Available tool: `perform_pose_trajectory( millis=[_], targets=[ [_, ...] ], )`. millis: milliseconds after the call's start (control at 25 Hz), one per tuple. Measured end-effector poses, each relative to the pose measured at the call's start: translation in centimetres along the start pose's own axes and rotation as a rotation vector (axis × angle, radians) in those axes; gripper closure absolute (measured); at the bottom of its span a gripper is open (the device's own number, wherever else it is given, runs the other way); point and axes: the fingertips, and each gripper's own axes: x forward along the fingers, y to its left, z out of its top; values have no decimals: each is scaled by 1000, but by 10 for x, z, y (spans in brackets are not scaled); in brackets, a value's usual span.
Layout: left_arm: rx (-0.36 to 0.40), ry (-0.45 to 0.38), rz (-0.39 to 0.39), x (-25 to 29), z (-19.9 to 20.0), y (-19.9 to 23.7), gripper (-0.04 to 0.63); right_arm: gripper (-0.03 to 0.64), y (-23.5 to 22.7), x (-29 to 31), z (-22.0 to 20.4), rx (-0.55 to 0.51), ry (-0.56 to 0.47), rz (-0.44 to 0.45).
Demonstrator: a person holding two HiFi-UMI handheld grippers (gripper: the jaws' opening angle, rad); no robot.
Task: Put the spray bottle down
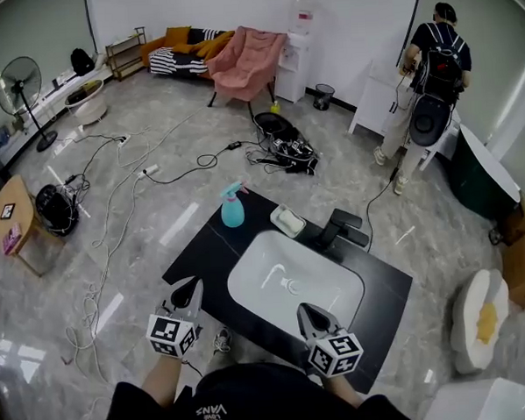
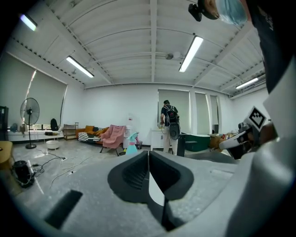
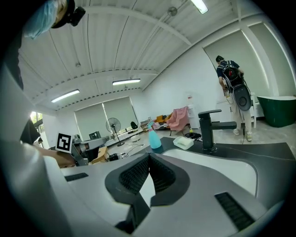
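Left to right: my left gripper (image 1: 188, 294), jaws pressed together on nothing, hovered at the near left edge of the counter (image 1: 199, 252). The spray bottle (image 1: 232, 206) stood upright on the counter's far left corner, near the soap dish (image 1: 288, 221). My right gripper (image 1: 306, 313), likewise closed and empty, hung over the near rim of the sink (image 1: 249, 289).

The counter (image 1: 199, 252) in front of both tools is matt black, stone or laminate, can't tell which. The sink (image 1: 258, 284) set into it is smooth glossy white, ceramic-looking. The faucet (image 1: 341, 227) beyond the right tool (image 1: 308, 313) is matt black metal. The spray bottle (image 1: 232, 206) past the left tool (image 1: 189, 289) is see-through teal plastic. The tool pads (image 2: 134, 173) are ribbed black rubber in matt grey shells. The floor (image 1: 347, 156) is shiny grey marble-look tile.
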Motion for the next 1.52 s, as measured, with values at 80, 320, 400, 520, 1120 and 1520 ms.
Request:
perform_pose_trajectory(
  millis=[80,320,400,520,1120,1520],
  targets=[
    [-5,1,17,-12,-4,-7,571,615,4,-3,-4,-7,6,24],
    [-7,8,50,-42,-11,-23,572,615,17,-11,-15,-27,25,86],
    [-8,14,52,-49,-13,-29,572,615,21,-14,-17,-29,29,100],
    [-21,23,54,-57,-19,-39,572,615,24,-18,-22,-34,35,117],
    [-43,40,84,-84,-34,-58,572,615,36,-27,-39,-47,60,163],
    [-49,43,64,-80,-34,-61,572,615,37,-25,-38,-49,60,161]
  ],
)
